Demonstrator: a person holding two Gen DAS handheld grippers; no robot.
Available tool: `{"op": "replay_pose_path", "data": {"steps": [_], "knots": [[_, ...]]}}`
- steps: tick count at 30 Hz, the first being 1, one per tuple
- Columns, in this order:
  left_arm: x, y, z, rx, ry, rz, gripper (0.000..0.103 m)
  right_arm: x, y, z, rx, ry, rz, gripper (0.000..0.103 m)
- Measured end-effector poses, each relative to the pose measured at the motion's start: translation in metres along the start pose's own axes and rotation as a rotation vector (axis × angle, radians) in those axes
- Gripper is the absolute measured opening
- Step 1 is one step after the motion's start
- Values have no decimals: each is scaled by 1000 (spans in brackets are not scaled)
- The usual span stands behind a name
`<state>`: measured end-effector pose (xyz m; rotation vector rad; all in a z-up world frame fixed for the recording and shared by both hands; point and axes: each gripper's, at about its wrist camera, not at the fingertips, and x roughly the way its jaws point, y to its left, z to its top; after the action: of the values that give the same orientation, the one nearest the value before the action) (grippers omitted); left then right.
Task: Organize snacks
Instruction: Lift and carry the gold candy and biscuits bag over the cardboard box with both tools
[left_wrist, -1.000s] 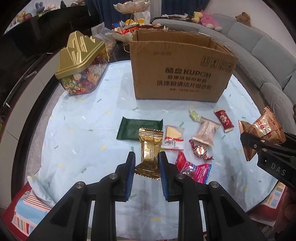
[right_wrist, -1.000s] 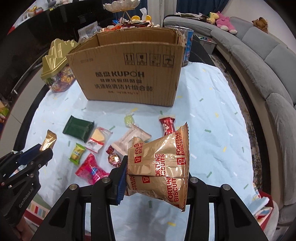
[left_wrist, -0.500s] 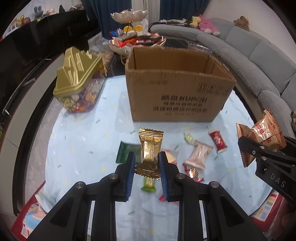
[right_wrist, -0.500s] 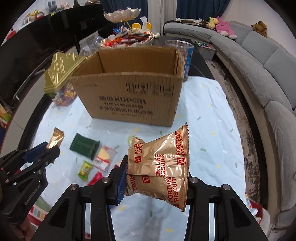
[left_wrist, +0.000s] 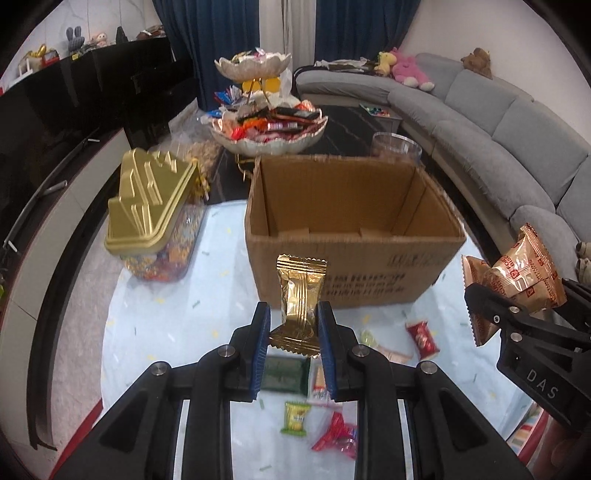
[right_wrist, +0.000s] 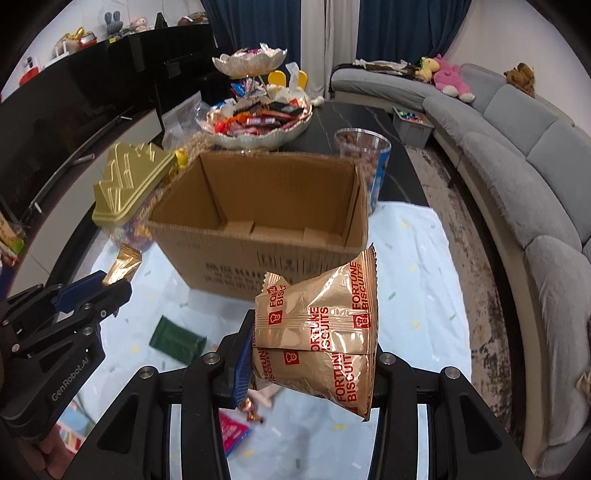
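Left gripper (left_wrist: 292, 325) pinching gold wrapper (left_wrist: 300, 295), cardboard box (left_wrist: 351, 236) beyond

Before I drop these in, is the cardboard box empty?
Empty as far as visible: the cardboard box shows bare inside walls and bottom flaps; its near floor is hidden.

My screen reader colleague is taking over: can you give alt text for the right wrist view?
The right gripper clamps a gold Fortune Biscuits bag in the air, short of an open cardboard box whose visible interior looks empty. At left, the left gripper holds a small gold packet; loose snacks lie on the pale cloth below.
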<state>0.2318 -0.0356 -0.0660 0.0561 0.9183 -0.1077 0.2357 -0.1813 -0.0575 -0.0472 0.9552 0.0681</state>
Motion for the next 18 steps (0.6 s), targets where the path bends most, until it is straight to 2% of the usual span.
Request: {"op": "replay_pose_path", "data": {"steps": [18], "knots": [[18,-2,74,15,-41,-15,26,5,5,68,-34,-60,-1,43]]}}
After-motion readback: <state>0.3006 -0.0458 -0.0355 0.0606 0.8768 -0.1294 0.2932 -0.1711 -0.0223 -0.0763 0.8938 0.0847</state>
